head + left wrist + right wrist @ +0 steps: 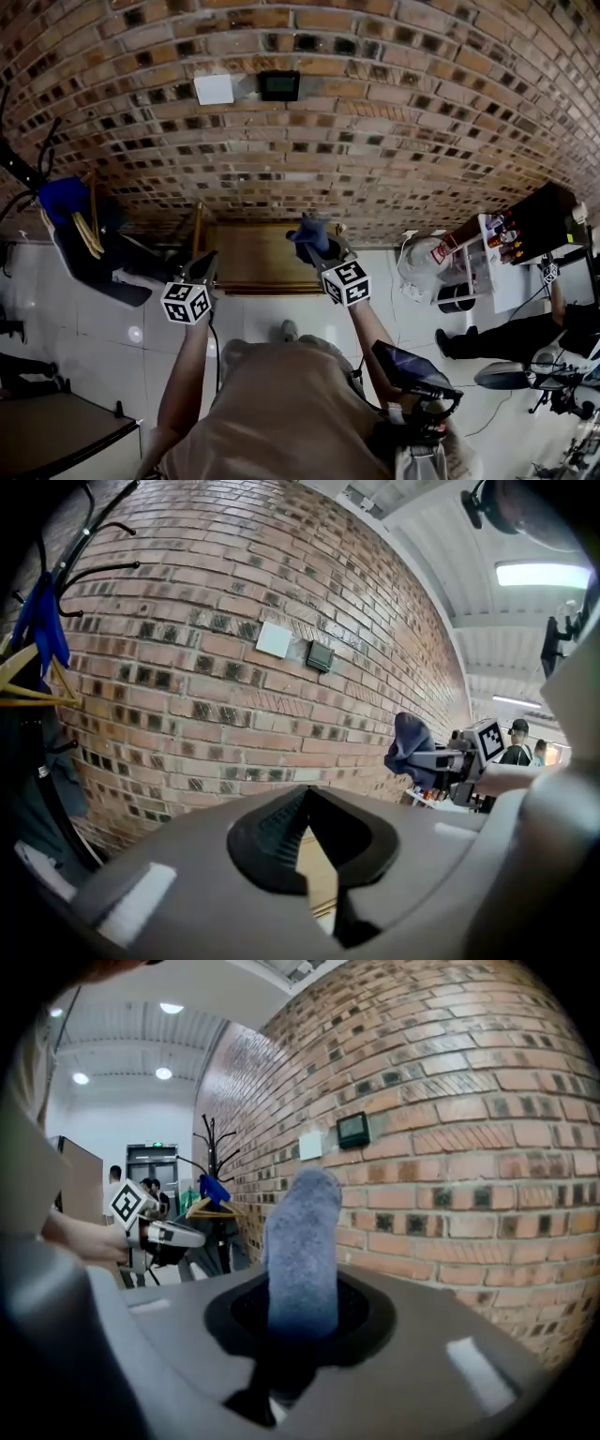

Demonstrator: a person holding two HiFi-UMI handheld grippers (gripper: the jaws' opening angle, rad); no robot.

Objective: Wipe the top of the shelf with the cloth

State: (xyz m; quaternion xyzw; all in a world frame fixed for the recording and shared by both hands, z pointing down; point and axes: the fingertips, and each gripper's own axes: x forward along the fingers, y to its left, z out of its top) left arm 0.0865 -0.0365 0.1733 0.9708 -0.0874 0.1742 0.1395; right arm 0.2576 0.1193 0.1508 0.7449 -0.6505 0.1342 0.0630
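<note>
Nearest me, the right gripper [298, 1330] is clamped on the blue cloth [302, 1241]. The cloth stands upright out of its jaws, held clear and, I judge, ready to be pressed down. The left gripper [314, 855] has its jaws slightly parted with nothing between them, so I take it as spare for now. Beyond both, the wooden shelf top [251, 259] sits against the brick wall [375, 141], with the cloth held above it. Wiping not yet started.
</note>
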